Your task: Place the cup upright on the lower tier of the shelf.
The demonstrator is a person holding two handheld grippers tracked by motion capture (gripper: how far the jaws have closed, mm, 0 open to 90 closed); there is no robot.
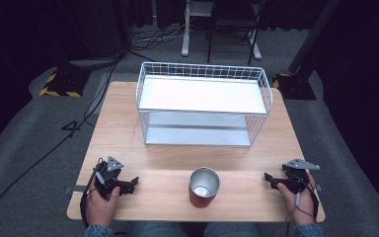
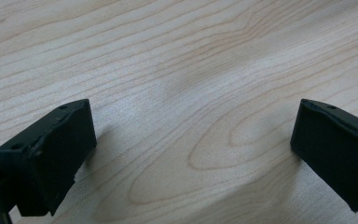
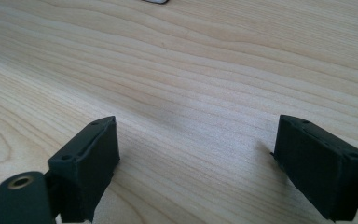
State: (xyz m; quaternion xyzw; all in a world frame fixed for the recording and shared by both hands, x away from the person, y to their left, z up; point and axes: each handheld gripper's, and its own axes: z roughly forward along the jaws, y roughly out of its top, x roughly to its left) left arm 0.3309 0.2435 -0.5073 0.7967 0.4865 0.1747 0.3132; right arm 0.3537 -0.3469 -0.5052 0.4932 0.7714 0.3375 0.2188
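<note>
My left gripper (image 1: pixel 128 185), jaws spread and empty, rests at the table's (image 1: pixel 128 143) near-left; red cup (image 1: pixel 204 188) upright at centre front, before the wire shelf (image 1: pixel 203 103); right gripper (image 1: pixel 272 180), likewise spread and empty, near-right: nothing begun, reach for the cup probably next.

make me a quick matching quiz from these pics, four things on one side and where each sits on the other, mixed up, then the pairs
Things
1. red cup
2. white wire rack
3. left gripper
4. right gripper

Places
A. far half of the table, standing empty
B. near edge, right of the cup, jaws open
C. near edge, middle, upright and open at the top
D. near edge, left of the cup, jaws open

Pairs: 1-C, 2-A, 3-D, 4-B
</note>
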